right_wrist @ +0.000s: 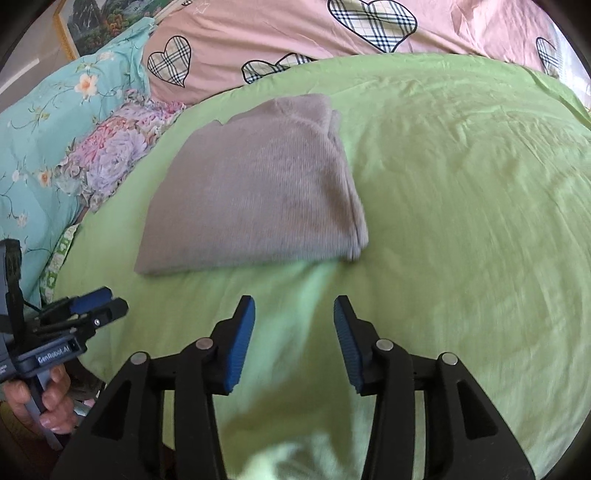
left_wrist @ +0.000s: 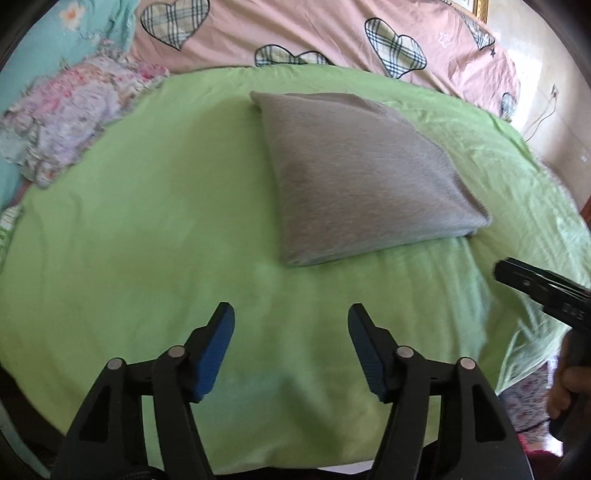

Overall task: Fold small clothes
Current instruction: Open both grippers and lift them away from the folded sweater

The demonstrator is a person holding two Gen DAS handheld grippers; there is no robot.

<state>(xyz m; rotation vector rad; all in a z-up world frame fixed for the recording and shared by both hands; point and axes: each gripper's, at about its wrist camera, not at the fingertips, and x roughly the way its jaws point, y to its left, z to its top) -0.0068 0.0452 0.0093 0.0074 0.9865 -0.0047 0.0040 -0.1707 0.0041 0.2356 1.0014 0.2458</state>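
Landmark: the folded grey garment [left_wrist: 354,173], lying flat on the green sheet [left_wrist: 147,258]; every place below is given from it.
Left of the garment: floral bedding [left_wrist: 74,122] bunched at the sheet's edge, well apart from the cloth.
Left gripper [left_wrist: 291,314]: on the near side of the garment, short of its near edge; blue pads spread wide, only bare sheet between them, nothing gripped.
Garment itself: a compact, several-layered packet, its stacked edges showing at its right end in the right wrist view; it reads as already folded.
Long axis: runs away from both grippers, slanting from the far-left corner to the near-right corner as the left wrist view shows it.
Right gripper [right_wrist: 294,306]: also on the near side of the garment, pads parted less widely than the left pair, empty, over bare sheet.
Beyond the garment: a pink quilt with plaid hearts [left_wrist: 332,33].
Which way it lies: ahead of both pairs of tongs.
Nearer hand: neither clearly; each stands about as close to the near edge, the left toward its left corner, the right toward its right.
Judgement: the fold looks finished, so any next reach would go forward to that near edge.
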